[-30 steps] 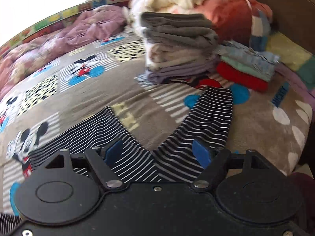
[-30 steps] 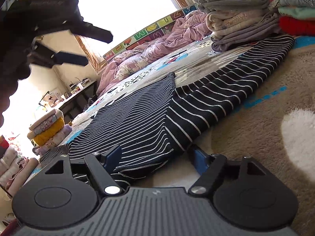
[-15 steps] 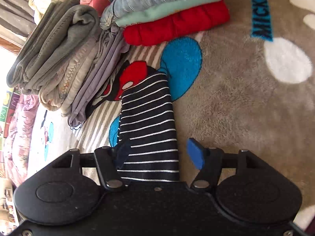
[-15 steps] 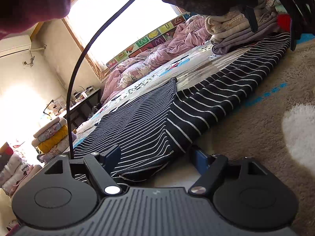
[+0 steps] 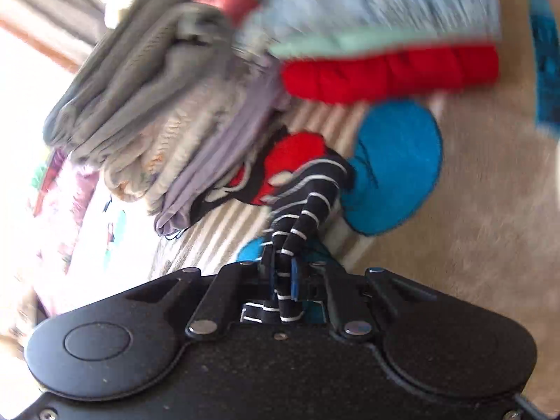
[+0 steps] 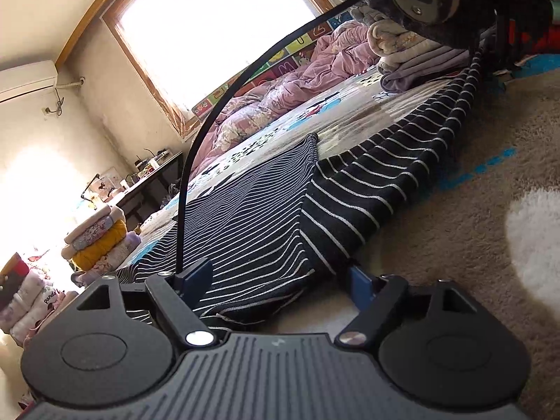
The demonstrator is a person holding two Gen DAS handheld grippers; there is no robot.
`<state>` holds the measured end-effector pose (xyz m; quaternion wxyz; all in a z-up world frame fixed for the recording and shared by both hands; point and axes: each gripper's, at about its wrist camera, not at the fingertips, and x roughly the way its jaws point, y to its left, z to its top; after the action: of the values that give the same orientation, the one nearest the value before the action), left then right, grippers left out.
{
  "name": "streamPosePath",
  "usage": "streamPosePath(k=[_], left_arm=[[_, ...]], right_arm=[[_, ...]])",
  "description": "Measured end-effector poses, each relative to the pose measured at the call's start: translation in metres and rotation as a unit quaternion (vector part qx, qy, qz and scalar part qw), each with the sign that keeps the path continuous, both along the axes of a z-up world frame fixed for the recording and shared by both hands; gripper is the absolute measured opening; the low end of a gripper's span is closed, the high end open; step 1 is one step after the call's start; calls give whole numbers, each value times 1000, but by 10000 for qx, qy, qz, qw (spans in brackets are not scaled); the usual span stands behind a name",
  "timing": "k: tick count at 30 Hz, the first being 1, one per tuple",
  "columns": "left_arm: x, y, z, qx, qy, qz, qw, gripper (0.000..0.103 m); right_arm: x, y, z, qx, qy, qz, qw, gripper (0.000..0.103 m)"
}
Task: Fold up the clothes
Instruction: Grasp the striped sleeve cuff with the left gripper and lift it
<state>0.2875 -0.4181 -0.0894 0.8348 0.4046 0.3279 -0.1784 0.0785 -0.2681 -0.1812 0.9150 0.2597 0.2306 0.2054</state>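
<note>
A black garment with thin white stripes (image 6: 350,189) lies spread on the bed's cartoon blanket (image 6: 472,231). In the left wrist view its far end (image 5: 311,206) is bunched into a narrow fold. My left gripper (image 5: 281,276) is closing on that fold, its blue pads pinching the cloth. In the right wrist view my right gripper (image 6: 280,280) rests low at the garment's near edge, open. Striped cloth lies between its fingers, untouched by the pads. The left tool's cable (image 6: 196,161) arcs across that view.
A stack of folded grey and beige clothes (image 5: 157,112) and a red and denim pile (image 5: 385,70) sit just beyond the held end. A pink quilt (image 6: 280,98) lies by the window. More folded piles (image 6: 98,238) and a desk (image 6: 154,175) stand beside the bed.
My left gripper swung over to the far end of the striped garment, came down and closed on it, bunching the cloth. The right gripper stayed where it was, open.
</note>
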Motion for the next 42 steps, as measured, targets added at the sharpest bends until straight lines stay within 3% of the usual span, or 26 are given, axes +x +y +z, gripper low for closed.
streamPosePath(k=[4, 9, 14, 18, 26, 31, 36, 42], left_arm=[[-8, 55, 74, -1186, -161, 239, 9925, 7], [-31, 148, 151, -2298, -541, 624, 9697, 7], [-51, 236, 187, -2953, -748, 1008, 9471, 7], [-67, 291, 197, -3313, -772, 1258, 9319, 7], [-113, 392, 171, -3801, -783, 1808, 9037, 7], [-133, 453, 143, -4234, -729, 2358, 8717, 7], [-137, 491, 105, -4318, -599, 2620, 8610, 7], [-143, 519, 67, -4495, -430, 2957, 8418, 7]], right_arm=[[-1, 5, 2, -236, -11, 7, 9997, 79], [-3, 8, 5, -526, 4, -19, 9986, 70], [-8, 18, 8, -1028, -127, -12, 9946, 67], [-16, 29, 14, -1599, -318, -8, 9866, 65], [-19, 21, 22, -1775, -323, -255, 9833, 64], [-22, 29, 20, -2130, -352, -137, 9763, 64], [-23, 32, 21, -2256, -349, -119, 9735, 64], [-26, 31, 25, -2394, -343, -56, 9703, 64]])
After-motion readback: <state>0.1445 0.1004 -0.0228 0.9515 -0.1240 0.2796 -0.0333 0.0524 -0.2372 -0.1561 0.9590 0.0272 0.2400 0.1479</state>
